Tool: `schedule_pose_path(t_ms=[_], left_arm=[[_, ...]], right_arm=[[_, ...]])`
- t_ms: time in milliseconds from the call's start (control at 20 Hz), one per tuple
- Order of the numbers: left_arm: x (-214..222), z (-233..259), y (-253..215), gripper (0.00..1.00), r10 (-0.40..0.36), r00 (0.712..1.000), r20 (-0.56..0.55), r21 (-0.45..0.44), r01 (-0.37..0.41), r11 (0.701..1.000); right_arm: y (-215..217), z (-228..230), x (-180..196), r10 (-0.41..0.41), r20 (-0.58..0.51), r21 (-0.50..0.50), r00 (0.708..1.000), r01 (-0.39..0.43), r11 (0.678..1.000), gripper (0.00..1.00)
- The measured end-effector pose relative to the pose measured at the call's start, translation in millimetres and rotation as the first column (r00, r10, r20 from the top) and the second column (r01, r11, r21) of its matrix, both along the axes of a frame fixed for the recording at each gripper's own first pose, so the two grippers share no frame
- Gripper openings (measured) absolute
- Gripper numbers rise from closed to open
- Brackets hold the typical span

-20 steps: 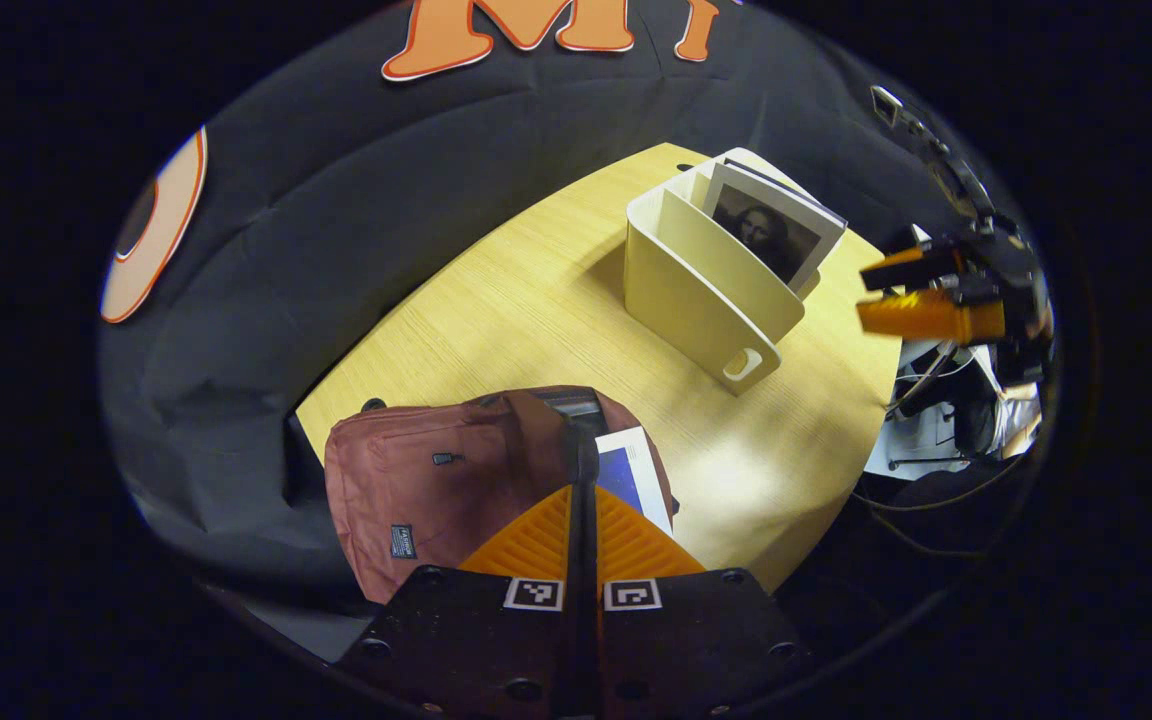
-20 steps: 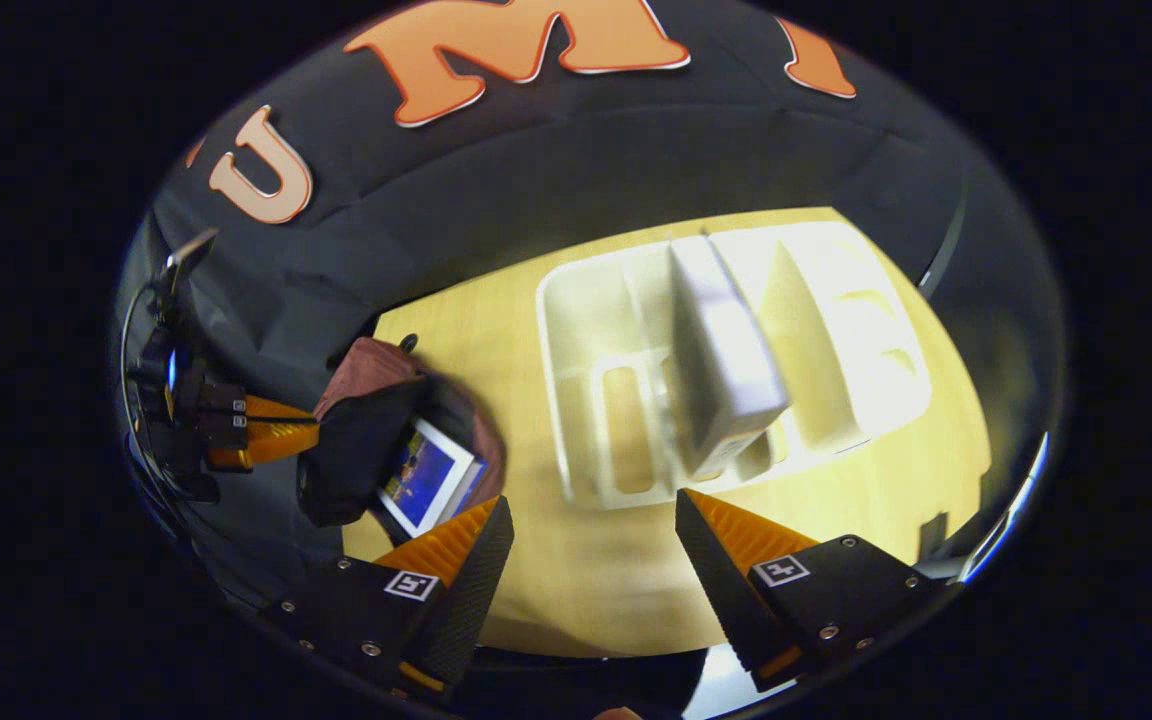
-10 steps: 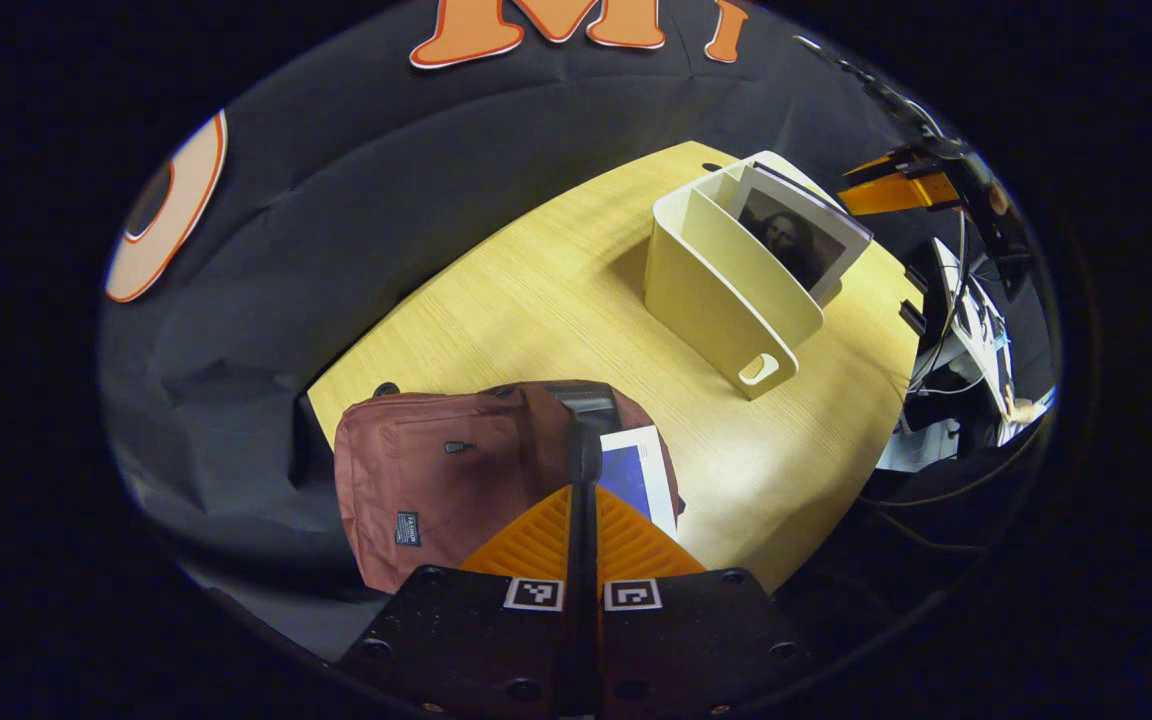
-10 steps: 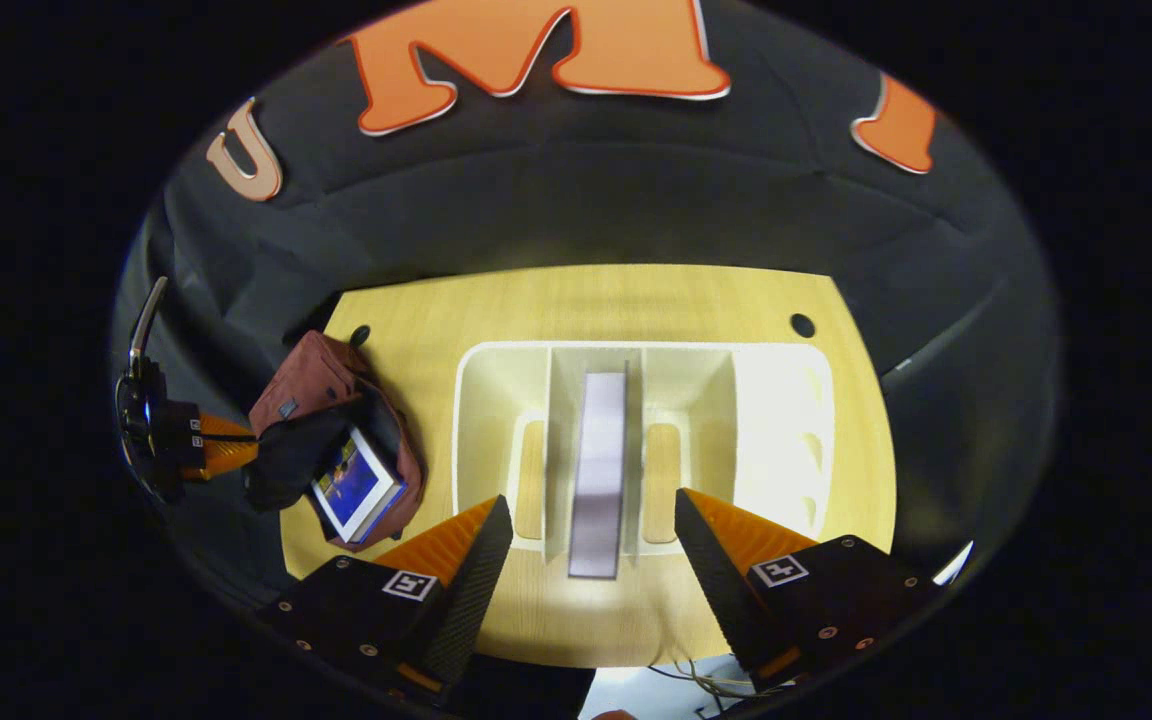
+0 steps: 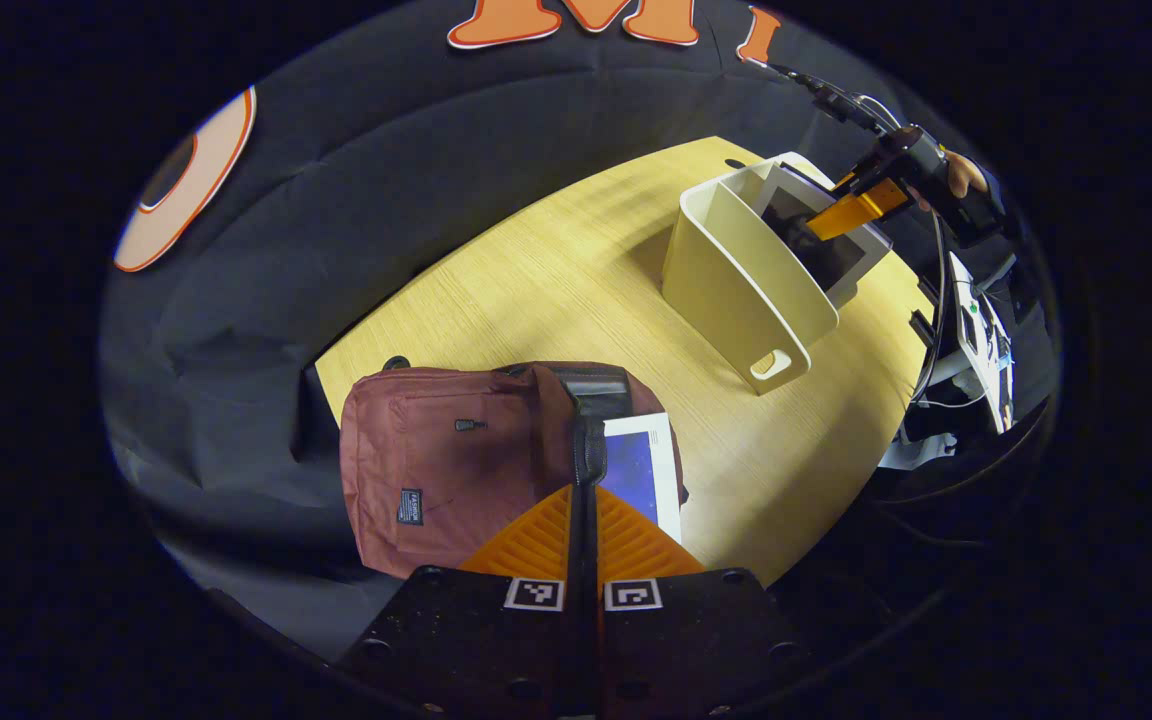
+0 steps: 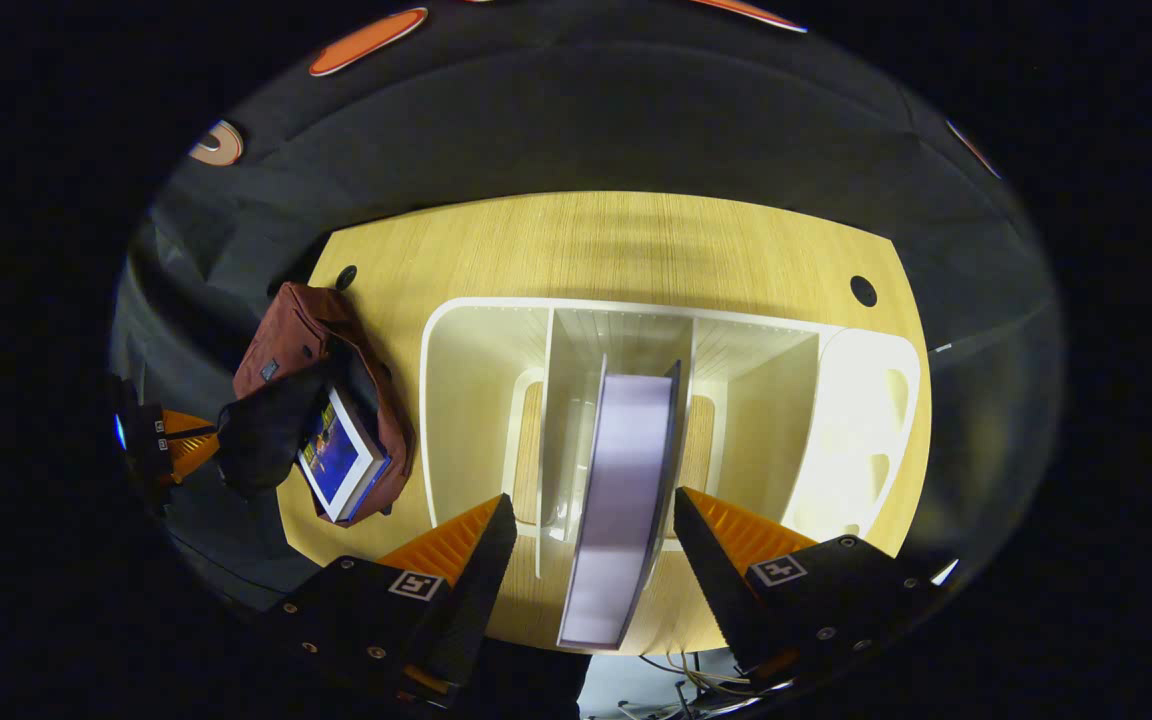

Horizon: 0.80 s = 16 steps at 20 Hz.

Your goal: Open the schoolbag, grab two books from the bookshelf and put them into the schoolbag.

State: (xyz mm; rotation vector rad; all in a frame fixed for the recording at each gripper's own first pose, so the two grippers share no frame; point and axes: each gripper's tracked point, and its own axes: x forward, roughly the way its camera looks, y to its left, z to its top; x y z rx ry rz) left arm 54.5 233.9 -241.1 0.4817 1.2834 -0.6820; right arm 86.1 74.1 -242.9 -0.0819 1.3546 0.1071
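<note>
The reddish-brown schoolbag lies on the wooden table with its top open and a blue-covered book sticking out. My left gripper is shut on the bag's dark opening flap and holds it up. From above, the schoolbag and its blue book lie left of the cream bookshelf. My right gripper is open over the shelf's middle compartment. A book stands upright between its fingers, not touching either. In the left gripper view the right gripper hangs at the bookshelf.
The shelf's left and right compartments look bare. Round cable holes mark the table's far corners. Beyond the table's right edge lie cables and equipment. The black cloth wall rings the table's far side.
My right gripper has come down over the shelf, so the standing book now sits between its open fingers. My left gripper keeps its hold on the bag flap.
</note>
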Motion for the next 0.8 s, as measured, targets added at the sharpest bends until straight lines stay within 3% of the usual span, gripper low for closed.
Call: schedule_pose_path(t_ms=[150,350,400,450,500,550,600,650,800], left_arm=[[1.3,1.8,2.8,0.01,0.016,1.0,-0.007,0.001,-0.016,1.0],[1.0,0.4,0.2,0.01,0.021,0.999,-0.025,-0.013,-0.021,1.0],[0.5,0.5,0.5,0.01,0.026,0.999,-0.031,-0.018,-0.026,0.999],[0.6,-0.2,1.8,0.01,0.028,0.999,-0.032,-0.023,-0.029,0.999],[1.4,-0.9,2.7,0.01,0.031,0.999,-0.036,-0.025,-0.032,0.999],[0.9,-0.7,3.8,0.01,0.034,0.999,-0.042,-0.03,-0.035,0.999],[1.8,-0.9,3.9,0.01,0.035,0.998,-0.043,-0.03,-0.037,0.999],[2.0,-0.2,4.8,0.01,0.035,0.998,-0.042,-0.033,-0.036,0.999],[3.2,-0.6,6.9,0.01,0.025,0.999,-0.036,-0.032,-0.026,0.999]], right_arm=[[-0.5,-15.4,5.0,-0.006,-0.037,-0.019,0.999,0.005,1.0,0.89],[-8.3,-33.7,6.3,-0.02,-0.08,-0.062,0.997,0.015,0.998,0.68],[-8.2,-37.3,4.0,-0.025,-0.093,-0.072,0.995,0.018,0.997,0.48],[-7.9,-43.6,1.9,-0.029,-0.103,-0.078,0.994,0.021,0.997,0.43],[-3.6,-44.6,-0.2,-0.032,-0.12,-0.072,0.992,0.024,0.997,0.54],[-6.1,-44.1,1.7,-0.039,-0.111,-0.074,0.993,0.031,0.997,0.45],[-7.8,-44.0,1.2,-0.047,-0.111,-0.08,0.993,0.038,0.996,0.52],[-10.0,-42.1,-0.8,-0.051,-0.111,-0.08,0.992,0.043,0.996,0.43],[-8.5,-27.9,-5.7,-0.061,-0.1,-0.055,0.993,0.056,0.997,0.42]])
